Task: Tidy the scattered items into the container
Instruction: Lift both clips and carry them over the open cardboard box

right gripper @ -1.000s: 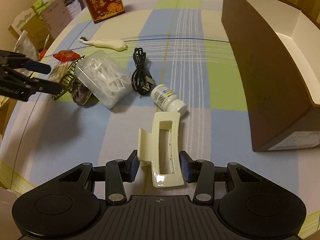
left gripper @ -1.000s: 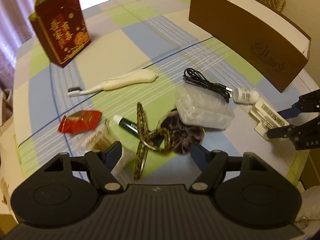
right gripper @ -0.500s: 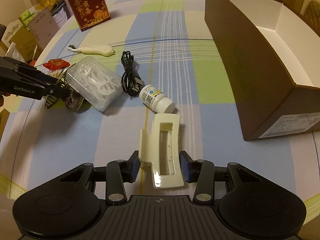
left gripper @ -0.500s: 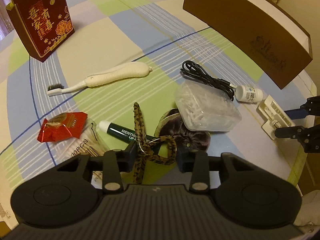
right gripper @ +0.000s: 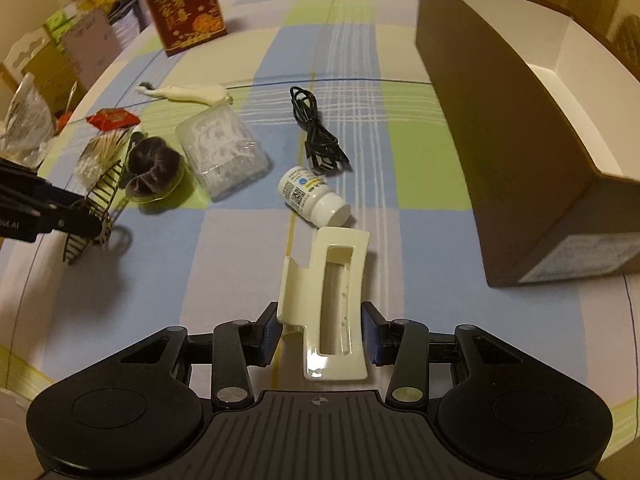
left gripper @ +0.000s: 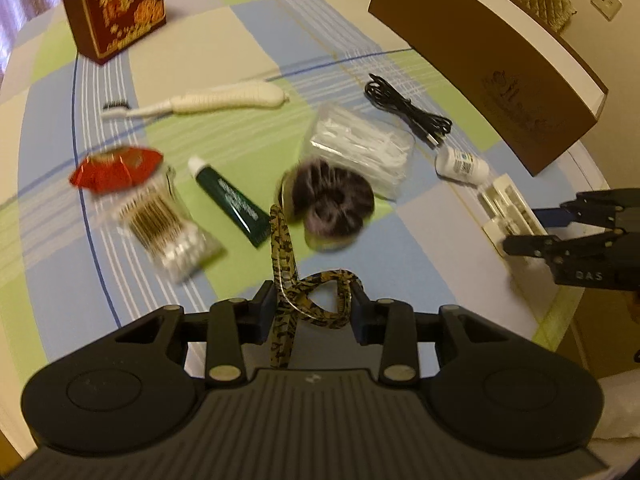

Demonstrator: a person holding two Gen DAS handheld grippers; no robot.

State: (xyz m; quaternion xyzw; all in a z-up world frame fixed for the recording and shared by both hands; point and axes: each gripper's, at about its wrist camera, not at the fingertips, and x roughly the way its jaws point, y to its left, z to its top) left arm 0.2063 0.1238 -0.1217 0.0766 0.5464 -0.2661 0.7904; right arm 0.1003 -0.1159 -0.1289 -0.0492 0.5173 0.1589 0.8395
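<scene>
Left gripper: fingers pinched narrow on a leopard-print hair clip, which is lifted clear of the tablecloth.
Right gripper: fingers close in on both long sides of a cream hair claw clip; it looks held, with its far end just beside the white pill bottle.
Long axes: the cream clip runs straight out along the right fingers, away from the camera; the leopard clip's long bar stands roughly upright between the left fingers.
Container: the brown cardboard box stands open-topped, forward and to the right of the right gripper, well apart from the left one.
Nearer hand: the right, by a clear margin; its load likely goes in first.
Bearing for the move: the box's open top is above the near wall, so the clip probably has to rise before crossing rightward.
Left on the cloth: black USB cable, clear floss-pick box, purple scrunchie, green tube, cotton swabs, toothbrush.
</scene>
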